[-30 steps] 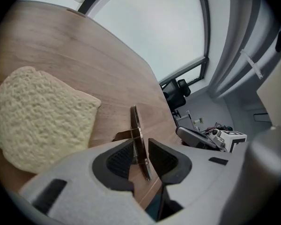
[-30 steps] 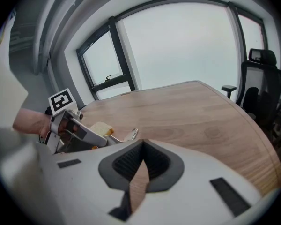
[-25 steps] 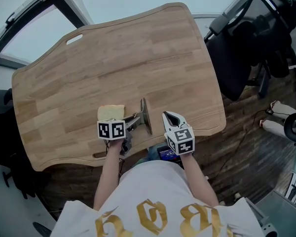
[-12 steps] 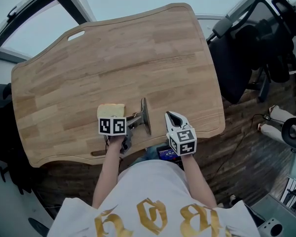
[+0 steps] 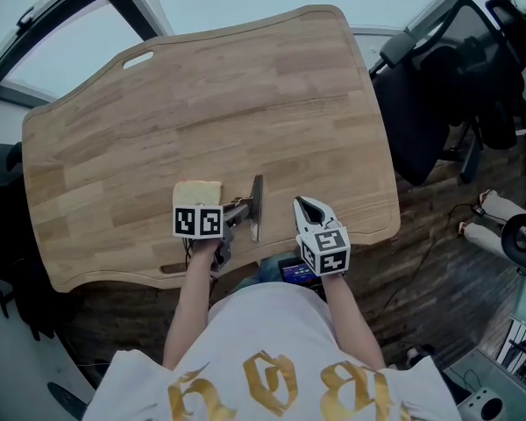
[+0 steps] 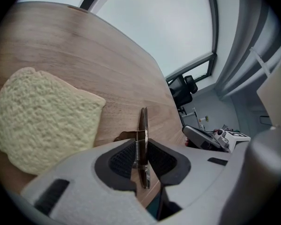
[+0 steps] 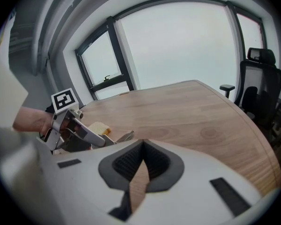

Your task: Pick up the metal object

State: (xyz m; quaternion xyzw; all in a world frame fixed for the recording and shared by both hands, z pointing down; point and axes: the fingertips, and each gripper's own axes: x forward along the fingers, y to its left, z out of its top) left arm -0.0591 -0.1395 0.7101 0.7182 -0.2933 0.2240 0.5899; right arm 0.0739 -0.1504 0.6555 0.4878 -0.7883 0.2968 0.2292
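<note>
The metal object [image 5: 256, 205] is a thin flat piece with a small spring, held on edge just above the wooden table [image 5: 245, 95]. My left gripper [image 5: 237, 214] is shut on it; in the left gripper view the metal object [image 6: 143, 121] stands upright between the black pads [image 6: 122, 159]. A slice of bread [image 5: 197, 193] lies just left of it, touching the table [image 6: 84, 55]. My right gripper [image 5: 309, 209] hovers to the right near the front edge, shut with nothing in it. The right gripper view shows the left gripper [image 7: 91, 137], the bread [image 7: 99, 127] and the metal object's tip [image 7: 125, 136].
A black office chair [image 5: 438, 77] stands off the table's right side, the same chair [image 7: 260, 86] showing in the right gripper view. The table's front edge runs right under both grippers. A handle slot [image 5: 137, 60] is cut in the far left corner.
The metal object has swung in the left gripper, its near end turning leftward so it now stands nearly straight. Both grippers have stayed almost in place.
</note>
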